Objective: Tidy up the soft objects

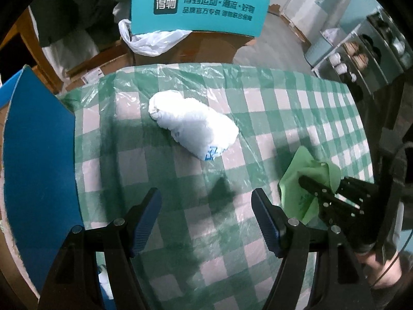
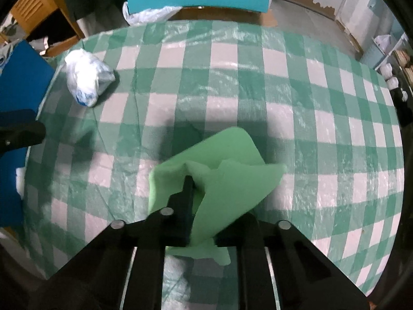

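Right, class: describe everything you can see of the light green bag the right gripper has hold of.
The green bag is a thin, soft, light green sheet, plastic by the look of it, creased and folded into loose flaps. The right gripper is shut on a fold near its middle, so it bunches around the fingers. It lies on the green-and-white checked tablecloth; whether any part is lifted is unclear. Faint print shows in the left wrist view.

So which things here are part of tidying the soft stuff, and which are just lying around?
Part of the job:
- green bag, pinched in the shut right gripper
- white bag, bundled on the checked tablecloth
- left gripper, open and empty

Lying about:
- teal box
- loose plastic bag below it
- blue board
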Motion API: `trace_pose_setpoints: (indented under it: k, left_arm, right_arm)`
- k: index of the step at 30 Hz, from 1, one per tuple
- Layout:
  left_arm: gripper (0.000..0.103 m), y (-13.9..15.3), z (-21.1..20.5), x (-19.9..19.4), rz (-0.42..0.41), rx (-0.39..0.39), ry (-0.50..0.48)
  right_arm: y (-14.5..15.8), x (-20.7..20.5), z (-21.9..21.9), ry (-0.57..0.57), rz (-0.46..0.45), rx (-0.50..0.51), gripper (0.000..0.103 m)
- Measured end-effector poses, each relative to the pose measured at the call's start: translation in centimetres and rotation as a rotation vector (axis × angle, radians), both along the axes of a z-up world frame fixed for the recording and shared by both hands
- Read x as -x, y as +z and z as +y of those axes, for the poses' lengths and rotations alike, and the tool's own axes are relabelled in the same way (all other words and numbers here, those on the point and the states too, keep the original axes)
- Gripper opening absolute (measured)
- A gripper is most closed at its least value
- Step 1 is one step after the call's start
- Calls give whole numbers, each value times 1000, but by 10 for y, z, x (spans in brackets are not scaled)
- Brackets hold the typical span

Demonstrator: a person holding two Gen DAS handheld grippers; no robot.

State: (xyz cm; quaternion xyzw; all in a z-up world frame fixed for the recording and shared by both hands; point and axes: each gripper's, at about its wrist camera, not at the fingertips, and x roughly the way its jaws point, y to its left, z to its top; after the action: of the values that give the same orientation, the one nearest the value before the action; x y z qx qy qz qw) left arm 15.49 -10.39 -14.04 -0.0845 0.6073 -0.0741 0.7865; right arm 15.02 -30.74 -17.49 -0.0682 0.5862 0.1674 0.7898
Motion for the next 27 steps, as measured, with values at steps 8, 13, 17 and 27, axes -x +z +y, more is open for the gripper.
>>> trace_pose_setpoints:
  k: [8,13,17,27]
  left_arm:
    - [78,-6,10,-22,19,48,127]
    - [80,-6,19,-36,34,76,211]
    - [83,-10,19,-51,47,91,263]
    - [84,-34,13,-74,103,38,335]
  right_arm:
    - [24,-13,0,-41,-50,-50,8]
    - [34,-24,3,-57,-62,-62,8]
    - [40,-31,9,-70,-61,-77,8]
    - [57,-29,13,-45,-93,-85,8]
